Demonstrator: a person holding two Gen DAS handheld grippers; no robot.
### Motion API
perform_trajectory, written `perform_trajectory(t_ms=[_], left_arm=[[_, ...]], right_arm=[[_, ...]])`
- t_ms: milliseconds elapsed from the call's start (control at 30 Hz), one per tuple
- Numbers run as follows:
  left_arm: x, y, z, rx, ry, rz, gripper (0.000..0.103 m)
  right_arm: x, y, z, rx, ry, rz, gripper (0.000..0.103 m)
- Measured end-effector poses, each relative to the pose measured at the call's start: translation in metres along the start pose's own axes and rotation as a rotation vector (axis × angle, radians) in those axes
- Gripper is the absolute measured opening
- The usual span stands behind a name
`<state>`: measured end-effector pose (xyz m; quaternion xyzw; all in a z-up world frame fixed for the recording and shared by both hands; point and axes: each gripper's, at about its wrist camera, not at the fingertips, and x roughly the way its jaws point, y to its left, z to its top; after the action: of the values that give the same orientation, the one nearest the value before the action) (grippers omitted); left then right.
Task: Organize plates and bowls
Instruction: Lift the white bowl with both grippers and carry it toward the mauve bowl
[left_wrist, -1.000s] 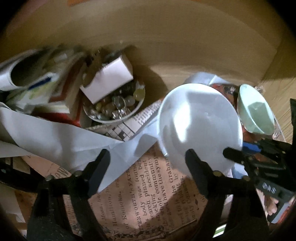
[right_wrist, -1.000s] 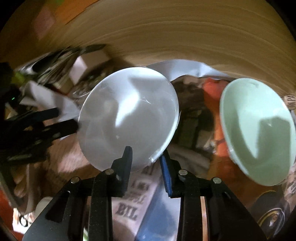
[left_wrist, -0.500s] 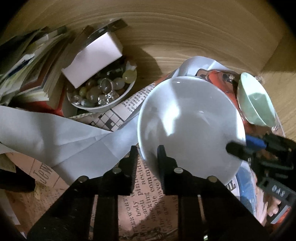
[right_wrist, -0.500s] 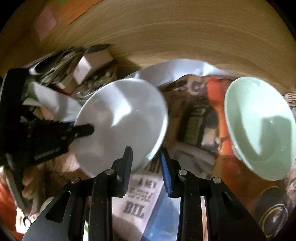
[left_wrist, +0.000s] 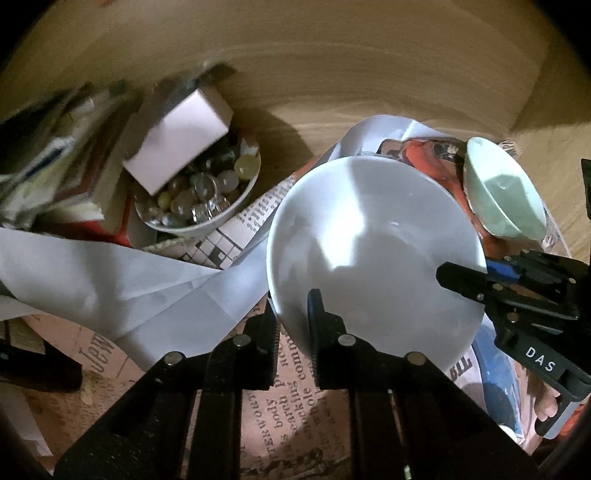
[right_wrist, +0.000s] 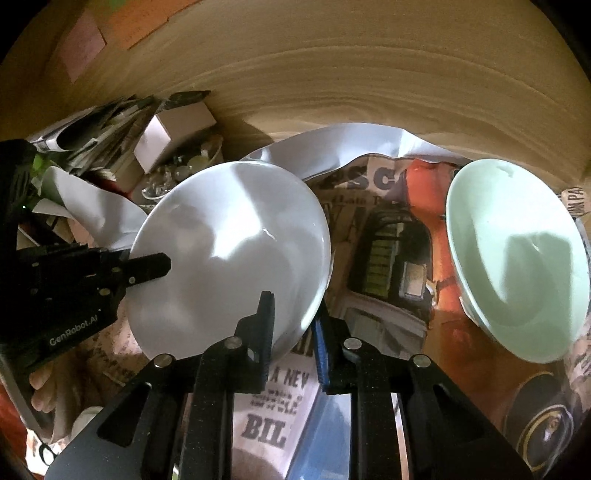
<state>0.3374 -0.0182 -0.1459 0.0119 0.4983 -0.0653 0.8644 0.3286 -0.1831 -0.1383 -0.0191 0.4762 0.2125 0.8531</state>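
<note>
Wood-grain tabletop (left_wrist: 369, 74), dim light, its near part buried under overlapping newspapers (left_wrist: 280, 398) and loose white paper sheets (left_wrist: 110, 280).

Item 1: white plate (left_wrist: 369, 251), tilted, raised off the papers, near the middle of the tabletop. Gripped at two points on its rim.

Item 2: left gripper (left_wrist: 295, 325), black. Jaws clamped on the near rim of the plate, one finger over the face, the other beneath. From the right wrist view it enters at the left edge, its finger lying on the plate's left rim (right_wrist: 147, 264); a hand (right_wrist: 42, 391) shows below it.

Item 3: right gripper (right_wrist: 291, 325), black with a blue pad. Jaws closed tight on the plate's lower right rim, one finger on the face, the blue pad behind. In the left wrist view it reaches in from the right (left_wrist: 465, 275).

Item 4: green bowl (right_wrist: 517, 258), pale, empty, resting tilted on the newspapers toward the right edge, apart from the plate.

Item 5: white bowl (left_wrist: 199, 210) filled with glass beads, toward the left back of the tabletop, partly covered by a small white box (left_wrist: 177, 144).

Item 6: stack of books and magazines (left_wrist: 55, 166), blurred, at the left edge, just beside the bead bowl.
</note>
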Motion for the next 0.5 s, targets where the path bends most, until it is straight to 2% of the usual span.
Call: perform_trajectory(t_ms=[267, 500], left_arm=[[-0.040, -0.006, -0.005, 0.017, -0.089, -0.015, 0.013], [-0.085, -0.004, -0.021, 0.015, -0.176, -0.029, 0.013]], right_arm=[[-0.034, 0.001, -0.006, 0.034, -0.069, 0.019, 0.018], [-0.077, 0.019, -0.019, 0.009, -0.155, 0.006, 0.018]])
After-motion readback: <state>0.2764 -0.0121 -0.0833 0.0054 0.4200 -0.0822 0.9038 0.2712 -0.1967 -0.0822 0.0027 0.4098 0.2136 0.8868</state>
